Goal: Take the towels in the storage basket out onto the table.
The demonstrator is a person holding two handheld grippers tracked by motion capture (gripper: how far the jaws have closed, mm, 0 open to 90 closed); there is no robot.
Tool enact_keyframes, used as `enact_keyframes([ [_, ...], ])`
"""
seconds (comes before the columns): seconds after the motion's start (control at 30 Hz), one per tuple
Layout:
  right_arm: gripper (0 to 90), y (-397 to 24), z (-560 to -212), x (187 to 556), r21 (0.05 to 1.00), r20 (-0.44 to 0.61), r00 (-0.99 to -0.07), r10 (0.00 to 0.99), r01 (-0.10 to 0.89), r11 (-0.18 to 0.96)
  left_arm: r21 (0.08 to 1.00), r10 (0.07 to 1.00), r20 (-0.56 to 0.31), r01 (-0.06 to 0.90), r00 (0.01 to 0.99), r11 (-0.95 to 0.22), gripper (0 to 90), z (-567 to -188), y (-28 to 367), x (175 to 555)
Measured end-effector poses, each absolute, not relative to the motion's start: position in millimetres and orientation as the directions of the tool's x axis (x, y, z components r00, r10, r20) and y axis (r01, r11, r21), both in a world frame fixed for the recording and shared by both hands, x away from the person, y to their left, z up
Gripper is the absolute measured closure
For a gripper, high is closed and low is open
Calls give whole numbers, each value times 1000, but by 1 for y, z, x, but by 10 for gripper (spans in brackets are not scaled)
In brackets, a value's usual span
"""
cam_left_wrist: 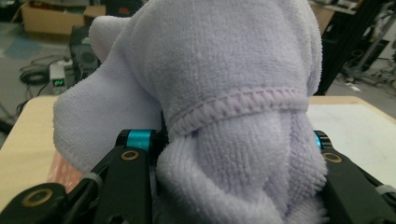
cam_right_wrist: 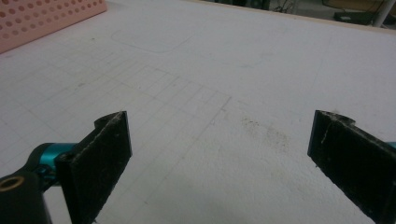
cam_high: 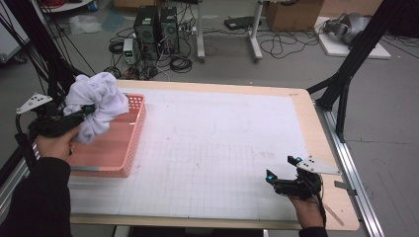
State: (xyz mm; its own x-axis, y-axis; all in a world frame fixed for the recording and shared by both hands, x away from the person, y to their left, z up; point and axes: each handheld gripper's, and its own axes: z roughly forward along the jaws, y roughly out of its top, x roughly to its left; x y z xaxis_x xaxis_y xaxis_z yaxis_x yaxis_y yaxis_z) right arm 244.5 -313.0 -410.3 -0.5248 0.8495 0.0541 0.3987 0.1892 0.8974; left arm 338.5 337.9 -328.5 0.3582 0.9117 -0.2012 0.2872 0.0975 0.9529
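Note:
A bunched pale lilac towel [cam_high: 96, 103] hangs in the air above the pink basket [cam_high: 126, 148] at the table's left. My left gripper [cam_high: 89, 109] is shut on it. In the left gripper view the towel [cam_left_wrist: 224, 93] bulges thickly between both black jaws of the left gripper [cam_left_wrist: 233, 154]. My right gripper [cam_high: 281, 168] rests low over the white mat near the front right, and its jaws stand wide apart. The right gripper view shows that gripper [cam_right_wrist: 219, 158] with nothing between its fingers [cam_right_wrist: 105, 154], just the gridded mat.
The white gridded mat [cam_high: 212, 148] covers most of the wooden table [cam_high: 316, 128]. The perforated pink basket wall [cam_right_wrist: 42, 18] sits at the far left of the right gripper view. Beyond the table lie computer towers [cam_high: 158, 27], cables and black frame legs [cam_high: 346, 74].

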Motion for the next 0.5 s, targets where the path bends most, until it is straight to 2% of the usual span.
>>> enact_keyframes([
  [0.5,49,-313,-410,244,897,47,-525,850,396,194,980,840,-168,182,516,84,540,-298,283,330],
])
